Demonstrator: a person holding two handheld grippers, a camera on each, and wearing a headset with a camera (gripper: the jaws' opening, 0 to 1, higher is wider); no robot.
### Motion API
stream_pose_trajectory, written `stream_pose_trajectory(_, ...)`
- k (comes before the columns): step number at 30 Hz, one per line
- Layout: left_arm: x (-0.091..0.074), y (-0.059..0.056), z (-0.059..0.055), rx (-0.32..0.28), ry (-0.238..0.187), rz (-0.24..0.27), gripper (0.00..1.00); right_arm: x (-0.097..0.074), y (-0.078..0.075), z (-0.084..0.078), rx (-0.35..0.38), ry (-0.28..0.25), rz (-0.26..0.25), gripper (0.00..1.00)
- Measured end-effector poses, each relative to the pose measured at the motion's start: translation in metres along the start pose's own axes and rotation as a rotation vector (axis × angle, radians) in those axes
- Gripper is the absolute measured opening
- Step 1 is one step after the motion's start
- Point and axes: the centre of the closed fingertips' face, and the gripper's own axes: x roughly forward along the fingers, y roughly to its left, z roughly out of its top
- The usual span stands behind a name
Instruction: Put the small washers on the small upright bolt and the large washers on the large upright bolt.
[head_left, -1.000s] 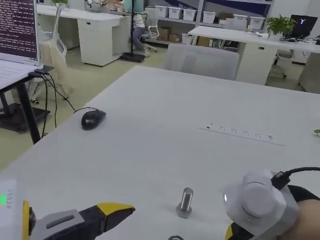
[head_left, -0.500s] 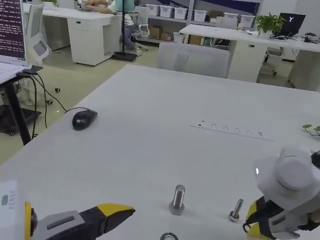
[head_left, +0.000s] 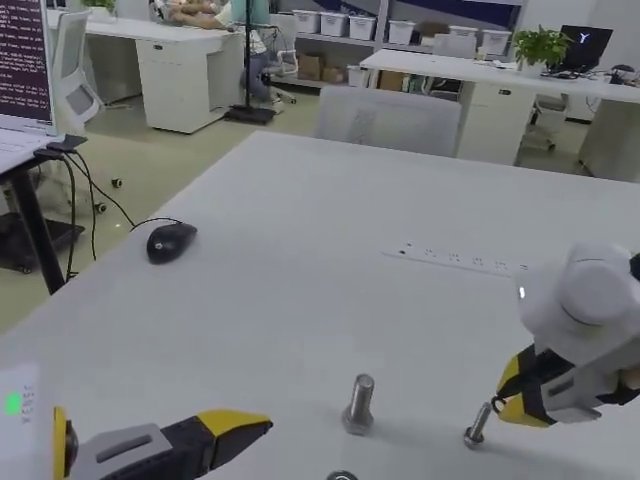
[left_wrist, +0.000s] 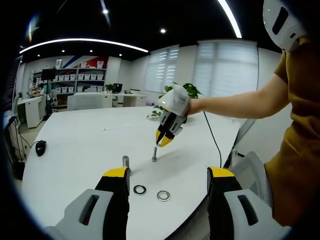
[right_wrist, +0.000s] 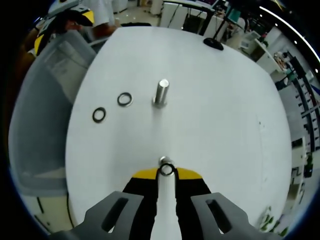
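A small steel ring washer (right_wrist: 166, 170) sat pinched between the yellow-tipped black jaws of the right gripper (left_wrist: 162, 141), right at the top of the small upright steel bolt (right_wrist: 163, 160); I could not tell whether it had gone over the tip. That gripper pointed steeply down at the bolt, its jaws closed on the ring. Just beside the small bolt stood the large upright steel bolt (head_left: 358, 403), bare of washers. Near it, flat on the white round-edged table (head_left: 300, 300), lay one loose steel washer (right_wrist: 125, 99) and a second loose washer (right_wrist: 99, 115) close to the first. The left gripper (left_wrist: 169, 174) hung low by the table's near edge, jaws spread wide and holding nothing. Farther off lay a black computer mouse (head_left: 171, 241) and a white power strip (head_left: 460, 260).
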Motion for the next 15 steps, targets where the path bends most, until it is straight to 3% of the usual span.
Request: stream_pose_trajectory(15,0.0018,0.0072,0.0004,-0.008,0.004,0.0,0.62,0.0095,-0.0011,0.0027,-0.031,0.027,0.036,0.12)
